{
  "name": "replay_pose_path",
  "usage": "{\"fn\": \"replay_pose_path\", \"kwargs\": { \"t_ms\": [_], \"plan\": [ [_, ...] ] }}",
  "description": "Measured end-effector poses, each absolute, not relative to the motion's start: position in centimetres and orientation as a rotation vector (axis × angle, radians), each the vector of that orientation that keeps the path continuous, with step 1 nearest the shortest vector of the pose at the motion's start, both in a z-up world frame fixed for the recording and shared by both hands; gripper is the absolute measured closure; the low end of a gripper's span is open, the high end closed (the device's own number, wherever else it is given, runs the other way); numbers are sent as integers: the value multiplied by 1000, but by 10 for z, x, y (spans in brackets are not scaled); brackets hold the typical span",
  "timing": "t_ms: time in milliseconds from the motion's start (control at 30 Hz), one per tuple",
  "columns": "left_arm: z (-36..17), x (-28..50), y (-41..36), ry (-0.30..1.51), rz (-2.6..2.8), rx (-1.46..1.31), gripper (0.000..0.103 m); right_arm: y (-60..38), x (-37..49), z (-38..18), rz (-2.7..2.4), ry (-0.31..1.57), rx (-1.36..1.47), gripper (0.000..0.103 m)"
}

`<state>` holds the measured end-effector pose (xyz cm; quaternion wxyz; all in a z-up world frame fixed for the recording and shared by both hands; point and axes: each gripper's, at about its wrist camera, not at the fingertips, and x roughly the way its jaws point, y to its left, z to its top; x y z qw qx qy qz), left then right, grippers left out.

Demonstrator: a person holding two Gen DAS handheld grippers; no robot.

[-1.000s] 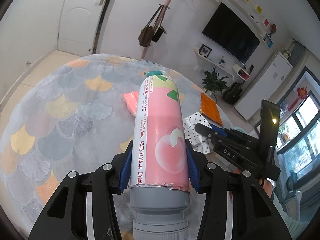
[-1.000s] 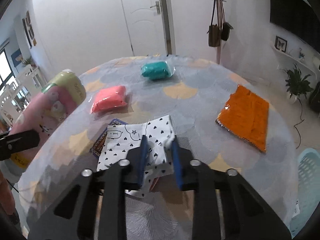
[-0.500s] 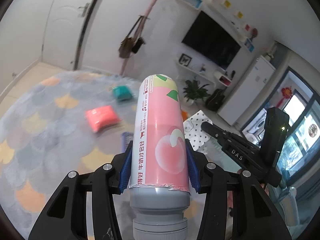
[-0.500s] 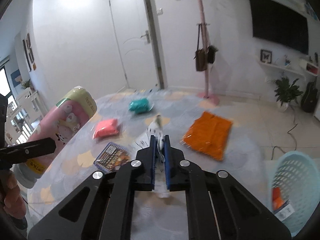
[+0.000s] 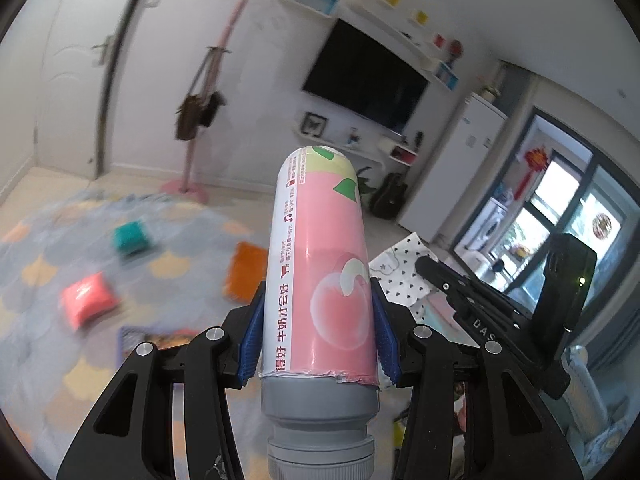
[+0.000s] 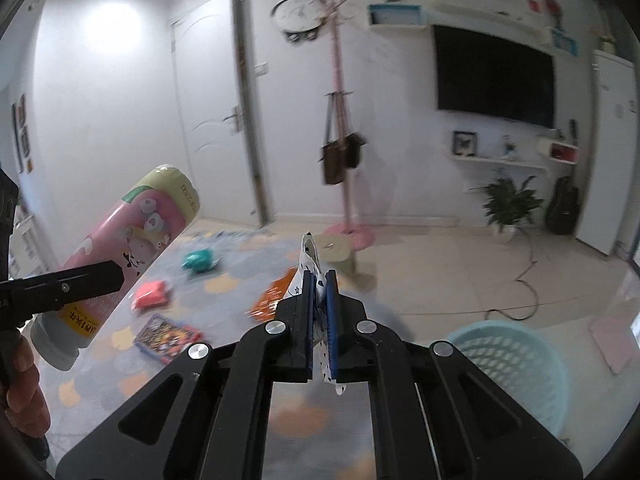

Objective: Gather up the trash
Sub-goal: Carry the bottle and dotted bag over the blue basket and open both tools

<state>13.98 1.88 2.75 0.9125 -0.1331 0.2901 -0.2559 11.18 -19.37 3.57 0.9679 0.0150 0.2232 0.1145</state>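
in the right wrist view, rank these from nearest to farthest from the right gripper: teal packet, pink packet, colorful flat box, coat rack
1. Colorful flat box, on the table just left of the right gripper.
2. Pink packet, farther back on the left.
3. Teal packet, near the table's far edge.
4. Coat rack, on the floor beyond the table, by the wall.

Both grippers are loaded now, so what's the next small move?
Probably swing the right gripper, shut on the heart-print paper, right and down over the blue basket before releasing. The left gripper holds the pink bottle, farther away.
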Motion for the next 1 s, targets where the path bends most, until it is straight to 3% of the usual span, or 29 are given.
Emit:
{"fn": "replay_pose_path", "kwargs": {
  "t_ms": [433, 1000],
  "plan": [
    [24, 184, -123, 652, -663, -210, 57, -337, 100, 34, -75, 433, 137, 99],
    [-79, 227, -214, 923, -687, -244, 57, -414, 134, -57, -215, 696, 249, 99]
  ]
}}
